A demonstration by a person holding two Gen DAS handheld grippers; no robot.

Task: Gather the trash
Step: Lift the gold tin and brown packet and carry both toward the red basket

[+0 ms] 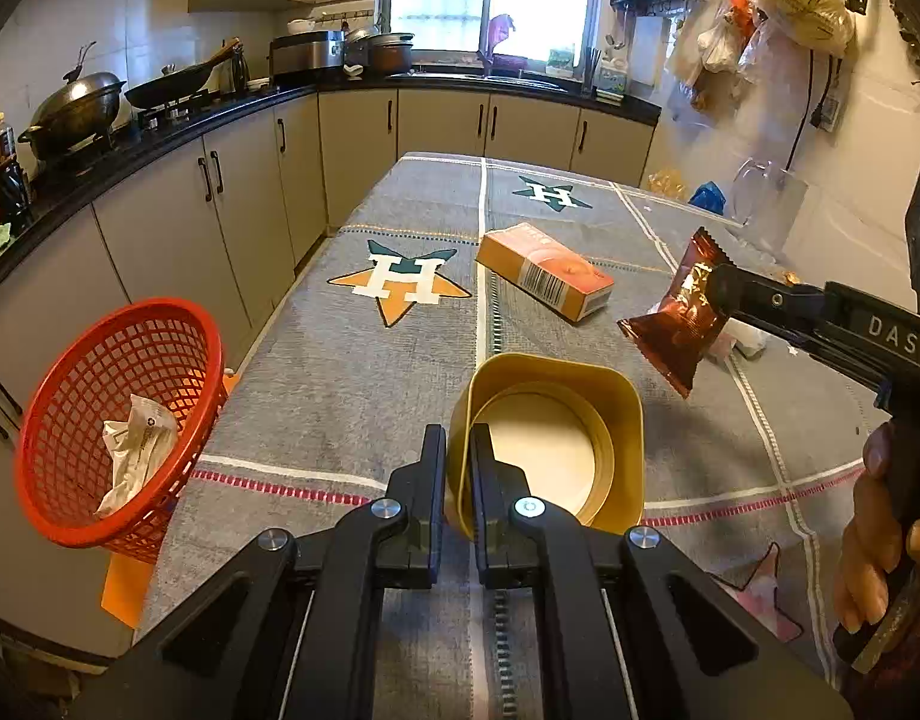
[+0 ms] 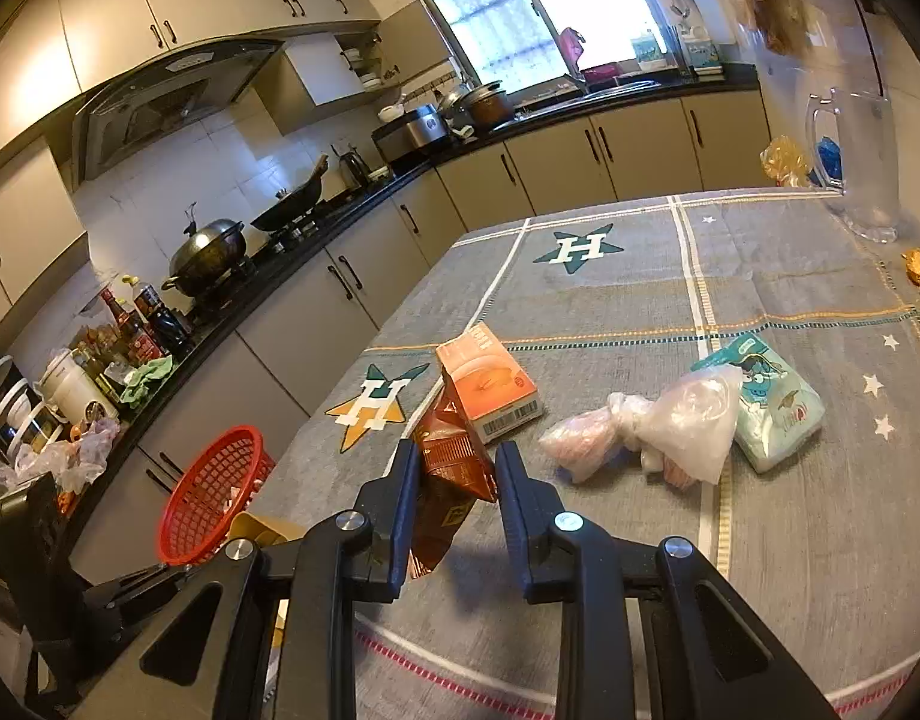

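1. Trash is found in several places: a brown snack wrapper (image 1: pixel 676 312) is held in the air above the grey tablecloth (image 1: pixel 352 384), and a crumpled white wrapper (image 1: pixel 137 450) lies inside the red basket (image 1: pixel 70 396) at the table's left edge.
2. The right gripper (image 2: pixel 454 468) is seen with the brown snack wrapper between its fingers; in the right wrist view a gap is noted beside the wrapper, while in the left wrist view the wrapper is pinched at its upper edge.
3. The left gripper (image 1: pixel 458 450) is pressed together on the rim of a yellow container (image 1: pixel 556 444), which is tilted on its side with its opening facing the camera.
4. An orange carton (image 1: pixel 544 270) is recorded lying flat on the cloth, apart from both grippers.
5. A clear plastic bag (image 2: pixel 670 426) is observed touching a light blue tissue pack (image 2: pixel 772 402) on the cloth.
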